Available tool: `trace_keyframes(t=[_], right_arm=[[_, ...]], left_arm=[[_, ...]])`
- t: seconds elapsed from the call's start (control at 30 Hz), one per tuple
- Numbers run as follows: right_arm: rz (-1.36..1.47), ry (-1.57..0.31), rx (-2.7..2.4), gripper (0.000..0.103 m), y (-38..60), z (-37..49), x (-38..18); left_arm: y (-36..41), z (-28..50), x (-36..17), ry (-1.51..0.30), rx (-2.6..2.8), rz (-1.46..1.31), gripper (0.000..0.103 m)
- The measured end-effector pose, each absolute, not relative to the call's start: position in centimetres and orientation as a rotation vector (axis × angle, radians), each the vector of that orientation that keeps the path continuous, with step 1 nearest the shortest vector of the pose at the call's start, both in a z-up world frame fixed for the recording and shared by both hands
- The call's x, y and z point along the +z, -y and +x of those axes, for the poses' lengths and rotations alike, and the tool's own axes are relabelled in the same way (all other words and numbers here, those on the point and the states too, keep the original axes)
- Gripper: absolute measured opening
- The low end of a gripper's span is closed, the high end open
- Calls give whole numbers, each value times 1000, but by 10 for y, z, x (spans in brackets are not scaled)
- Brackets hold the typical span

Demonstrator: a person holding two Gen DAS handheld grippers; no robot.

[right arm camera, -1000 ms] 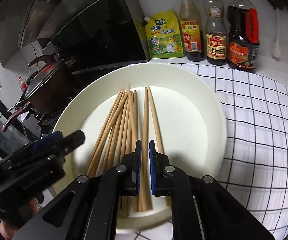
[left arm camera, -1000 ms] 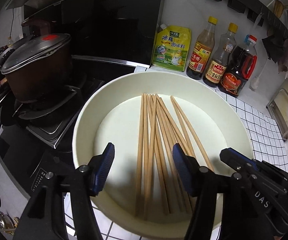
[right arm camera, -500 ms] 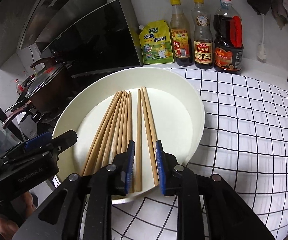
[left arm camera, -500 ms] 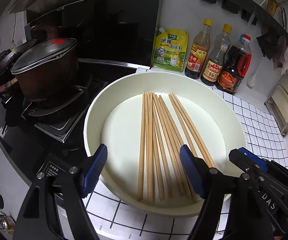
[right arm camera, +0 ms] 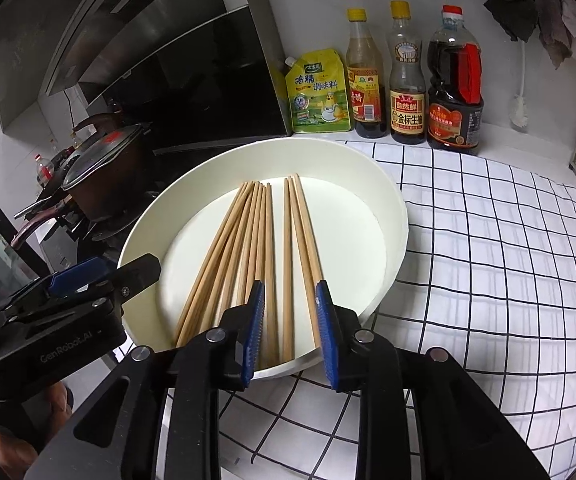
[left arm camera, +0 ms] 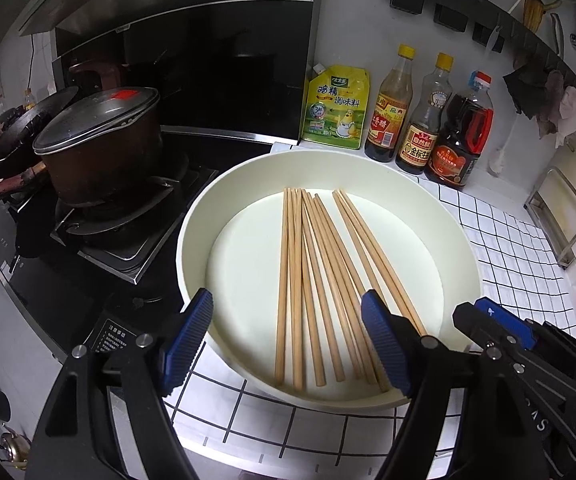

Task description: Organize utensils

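A: Where were chopsticks (right arm camera: 272, 248)?
B: All flat in dish (left arm camera: 248, 184), on checkered desk (right arm camera: 508, 240) beside stove (left arm camera: 120, 240). Bigger bunch fanned on stove side, a pair apart on the other.

A: Left tongs (left arm camera: 288, 338)?
B: Spread wide, gripping nothing, hovering over near rim. Had just been opening; several sticks seen in the gap but no pad touching.

A: Right tongs (right arm camera: 290, 332)?
B: Parted a little, nothing clamped. Also just been opening. A couple of stick ends lay between pads w/o contact.

A: Risks from there, prob.?
B: Sticks thin, round, overlapping, so closing on one likely catches neighbours, or rolls it off sideways. Gripping at the very end = long lever; far tip could droop or swing.

A: Dish itself?
B: Sat close to desk edge by stove; knocking the rim w/ either tongs could shove it toward burner & pot (left arm camera: 100, 148). Both tongs crowded at same rim, so could clash w/ each other.

A: Bottles (right arm camera: 408, 80)?
B: Well back by wall; low risk unless sticks swung far.
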State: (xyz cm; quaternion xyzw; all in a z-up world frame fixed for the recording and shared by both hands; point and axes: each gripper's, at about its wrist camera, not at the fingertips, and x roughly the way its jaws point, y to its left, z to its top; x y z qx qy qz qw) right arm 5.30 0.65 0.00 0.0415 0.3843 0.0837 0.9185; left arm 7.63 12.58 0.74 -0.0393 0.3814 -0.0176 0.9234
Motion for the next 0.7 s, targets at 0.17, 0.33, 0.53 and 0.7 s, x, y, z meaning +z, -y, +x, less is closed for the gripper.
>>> trace_keyframes(t=[0.17,0.33,0.53,0.7], right_arm=[[79,-786,177,26,-9,50,2],[78,-782,178,26,-10,46,4],[79,-780,178,27,-11,44,5],[80,-779,179,29,-11,43,6]], left_arm=[[-127,71,9,-777,-31,-80,76],[-128,69,10,-776,-30,-83,76],[-130,66,11,-774,-27,-90,77],[-129,65,13,-769,-28,-88,79]])
